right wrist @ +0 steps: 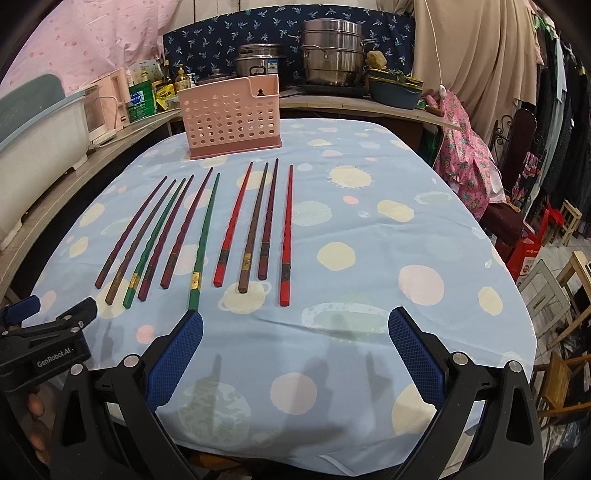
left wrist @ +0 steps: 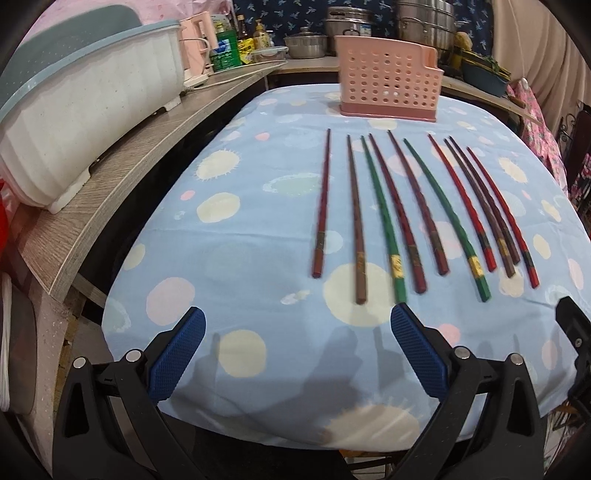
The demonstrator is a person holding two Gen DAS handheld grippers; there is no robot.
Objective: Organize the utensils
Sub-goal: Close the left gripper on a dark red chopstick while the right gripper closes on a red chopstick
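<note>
left wrist view, polka-dot tablecloth (left wrist: pixel 236 258), steel pots (left wrist: pixel 424 22) behind, both grippers' jaws apart

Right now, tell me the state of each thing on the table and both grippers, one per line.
Left gripper: open, holding nothing, above the near table edge.
Right gripper: open, holding nothing.
Chopsticks: ten, lying flat in a row on the cloth, none picked up.
Pink holder: upright behind the row, no chopsticks seen in it.
Tablecloth: spread over the table.

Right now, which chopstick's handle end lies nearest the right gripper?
The right-hand green chopstick; its handle end almost reaches the open right gripper's left fingertip, past all the others.
</note>
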